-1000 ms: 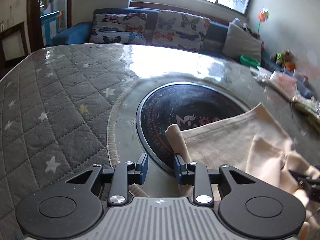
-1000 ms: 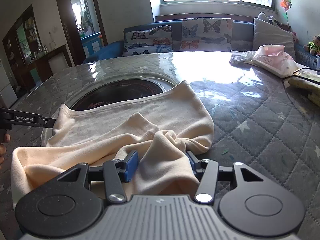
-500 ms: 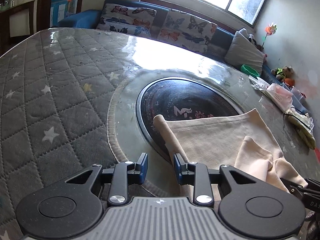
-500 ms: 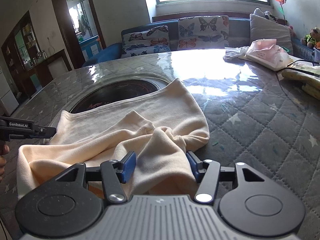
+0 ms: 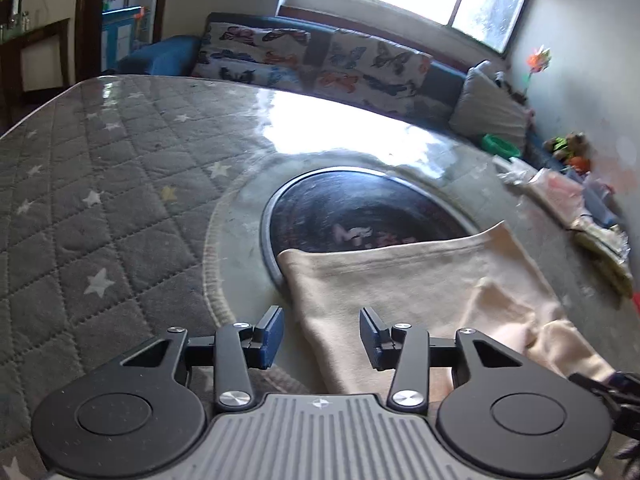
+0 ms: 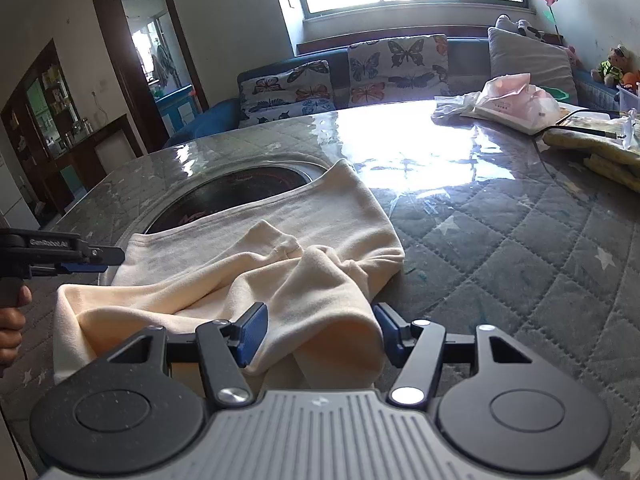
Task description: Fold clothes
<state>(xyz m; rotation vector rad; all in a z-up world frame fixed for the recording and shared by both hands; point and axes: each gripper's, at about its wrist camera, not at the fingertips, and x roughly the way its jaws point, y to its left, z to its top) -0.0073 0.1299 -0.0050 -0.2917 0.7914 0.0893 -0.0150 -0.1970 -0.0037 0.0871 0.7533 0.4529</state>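
A cream garment (image 6: 320, 216) lies partly folded and bunched on the grey quilted table (image 6: 500, 240), with its far edge over a round dark inset (image 5: 360, 216). In the left wrist view the garment's (image 5: 400, 280) left edge runs between the jaws of my left gripper (image 5: 322, 336). Those jaws are opening and the pads stand clear of the cloth. My right gripper (image 6: 320, 334) straddles a rounded fold of the garment. Its jaws are opening too, and the fold fills the gap between them. The left gripper (image 6: 92, 258) also shows at the garment's left corner, held by a hand (image 6: 10, 320).
A pink plastic bag (image 6: 516, 100), yellow cloths (image 6: 600, 148) and a dark cable (image 6: 580, 130) lie at the table's far right. A sofa with butterfly cushions (image 6: 396, 68) runs behind the table under a bright window. Bare quilt lies to the left (image 5: 100, 200).
The left jaws have spread apart and let go of the garment's edge, which now lies flat between them. The right jaws have widened slightly around the fold.
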